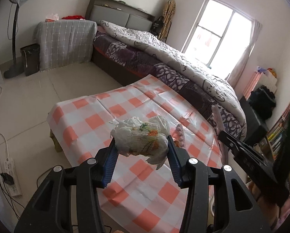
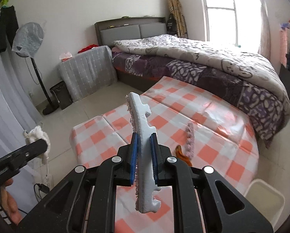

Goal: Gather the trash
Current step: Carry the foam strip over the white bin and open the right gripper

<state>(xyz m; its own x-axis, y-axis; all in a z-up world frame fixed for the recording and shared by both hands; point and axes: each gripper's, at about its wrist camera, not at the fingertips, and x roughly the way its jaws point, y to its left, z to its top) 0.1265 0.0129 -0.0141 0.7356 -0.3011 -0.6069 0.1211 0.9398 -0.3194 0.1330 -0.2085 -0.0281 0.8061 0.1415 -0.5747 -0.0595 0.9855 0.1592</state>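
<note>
My left gripper (image 1: 141, 141) is shut on a rolled white diaper (image 1: 143, 136) with a coloured print, held above the checked table (image 1: 98, 120). In the right wrist view the same gripper (image 2: 43, 144) pokes in at the left with the diaper (image 2: 37, 134) at its tip. My right gripper (image 2: 144, 137) is shut on a long flat white pad (image 2: 145, 124) with a pink fringe, which stands up between the blue pads. A pink fluffy strip (image 2: 189, 139) and an orange peel (image 2: 182, 154) lie on the cloth to the right of it.
A black bin (image 1: 30, 59) stands on the floor by a grey-covered cabinet (image 1: 65, 42), beside a fan stand (image 1: 13, 38). A bed (image 1: 164, 62) runs behind the table. A white stool (image 2: 265, 200) is at the table's right, and a power strip (image 1: 10, 176) lies on the floor.
</note>
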